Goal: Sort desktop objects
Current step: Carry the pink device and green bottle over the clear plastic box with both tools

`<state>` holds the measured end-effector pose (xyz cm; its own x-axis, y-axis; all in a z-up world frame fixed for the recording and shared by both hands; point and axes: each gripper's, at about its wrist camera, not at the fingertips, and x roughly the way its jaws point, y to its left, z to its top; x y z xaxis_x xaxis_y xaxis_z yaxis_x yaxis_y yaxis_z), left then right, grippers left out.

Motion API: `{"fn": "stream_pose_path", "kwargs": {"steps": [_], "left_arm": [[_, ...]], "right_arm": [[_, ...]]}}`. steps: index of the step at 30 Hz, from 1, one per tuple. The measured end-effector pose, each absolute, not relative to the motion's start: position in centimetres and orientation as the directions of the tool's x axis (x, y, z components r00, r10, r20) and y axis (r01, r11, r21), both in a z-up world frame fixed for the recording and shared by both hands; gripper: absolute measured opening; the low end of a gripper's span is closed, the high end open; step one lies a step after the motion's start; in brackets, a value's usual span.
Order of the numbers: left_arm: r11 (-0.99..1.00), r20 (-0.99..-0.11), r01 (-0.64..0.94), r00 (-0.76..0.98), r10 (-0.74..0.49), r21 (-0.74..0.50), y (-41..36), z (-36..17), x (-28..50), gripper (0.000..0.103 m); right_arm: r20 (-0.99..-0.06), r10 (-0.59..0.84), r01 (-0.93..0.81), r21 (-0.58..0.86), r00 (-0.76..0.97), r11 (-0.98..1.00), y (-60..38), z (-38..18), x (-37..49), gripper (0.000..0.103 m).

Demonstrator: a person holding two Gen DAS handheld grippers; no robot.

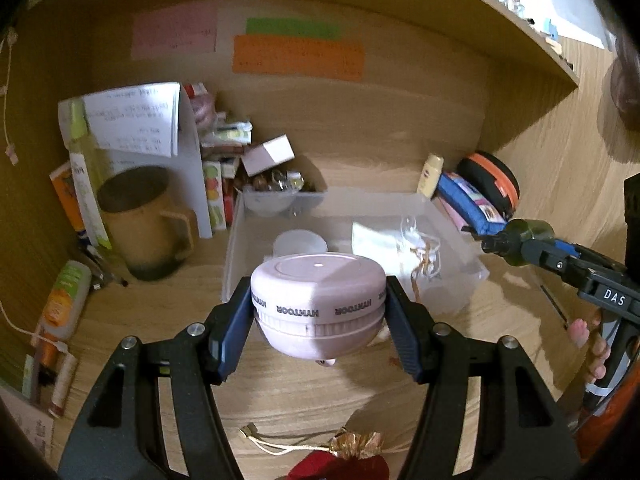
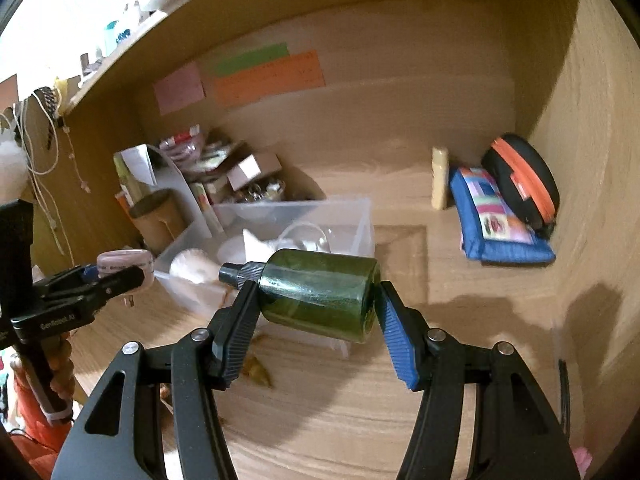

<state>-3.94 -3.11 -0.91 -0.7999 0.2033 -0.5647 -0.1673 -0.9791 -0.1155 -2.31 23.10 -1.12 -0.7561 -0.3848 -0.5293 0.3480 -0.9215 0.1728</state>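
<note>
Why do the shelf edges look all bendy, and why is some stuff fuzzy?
Left wrist view: the fisheye lens bows the shelf edge; the tan mug is smeared, while the pink case in the left gripper looks sharp.
Right wrist view: the green bottle in the right gripper shows glare streaks, and dark shadows fall on the desk.

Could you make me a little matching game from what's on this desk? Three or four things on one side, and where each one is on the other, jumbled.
Things:
1. pink round case
2. green bottle
3. blue pouch
4. brown mug

Places:
A. lying by the right wall, beside the black-and-orange case
B. held in the right gripper
C. standing left of the clear bin
D. held in the left gripper

Pairs: 1-D, 2-B, 3-A, 4-C
</note>
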Motion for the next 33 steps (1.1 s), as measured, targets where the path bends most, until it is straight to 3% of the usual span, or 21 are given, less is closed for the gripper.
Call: {"fn": "stream_pose_path", "kwargs": {"steps": [13,33], "left_arm": [[-0.992,-0.528,-0.118,-0.84,0.124,-0.044,-3.4,2.2,-6.9,0.062],[-0.994,-0.573,-0.105,-0.813,0.102,-0.027,-3.7,1.4,-13.5,0.062]], "right_arm": [[-0.477,-0.465,0.413,0.216,-0.746,-0.885,20.9,0.1,-5.5,0.055],[-0.481,-0.485,0.456,0.187,-0.73,-0.87,17.2,1.5,-10.8,0.055]]}}
